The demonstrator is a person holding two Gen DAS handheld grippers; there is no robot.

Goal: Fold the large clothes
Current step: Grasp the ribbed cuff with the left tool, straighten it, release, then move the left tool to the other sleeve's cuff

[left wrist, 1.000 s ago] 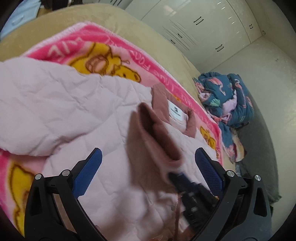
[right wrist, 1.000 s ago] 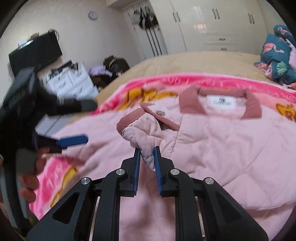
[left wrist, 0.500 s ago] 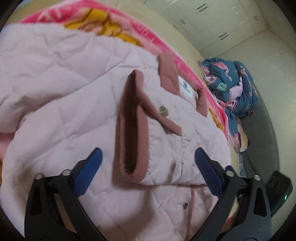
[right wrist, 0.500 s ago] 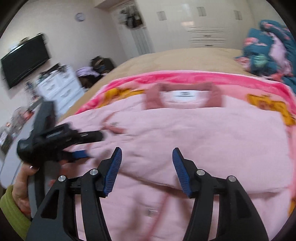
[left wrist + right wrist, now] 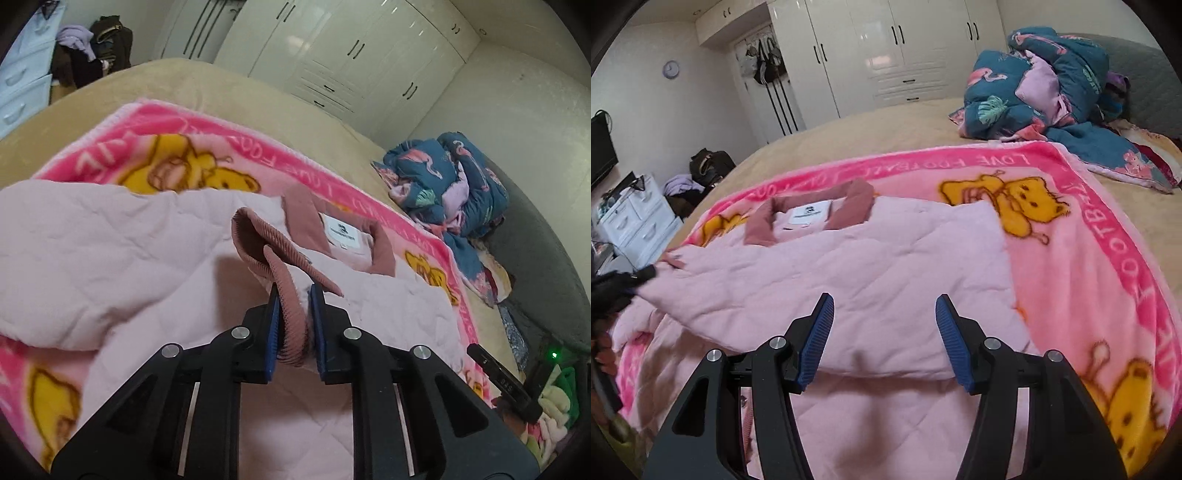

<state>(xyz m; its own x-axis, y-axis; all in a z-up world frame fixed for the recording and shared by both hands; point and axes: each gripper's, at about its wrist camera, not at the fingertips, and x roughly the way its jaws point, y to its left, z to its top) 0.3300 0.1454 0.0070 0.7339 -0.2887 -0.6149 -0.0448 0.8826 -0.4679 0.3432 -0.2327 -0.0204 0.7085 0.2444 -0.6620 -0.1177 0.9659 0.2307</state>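
Pink jacket [image 5: 871, 258] lies on the cartoon blanket [image 5: 1108, 236] on the bed.
The left gripper [image 5: 294, 295] has just clenched onto the ribbed cuff [image 5: 291, 306]; the right gripper [image 5: 884, 314] stands released above the jacket.

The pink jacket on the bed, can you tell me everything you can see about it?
The pink jacket is pale pink, quilted and puffy-looking, with a darker dusty-pink ribbed collar and a white label inside the neck. It lies spread on the pink bear blanket, collar towards the wardrobes, one side already folded over itself. Its ribbed cuff is lifted and pinched in the left gripper, whose jaws have just closed on it. The right gripper hovers open above the fold, not touching.
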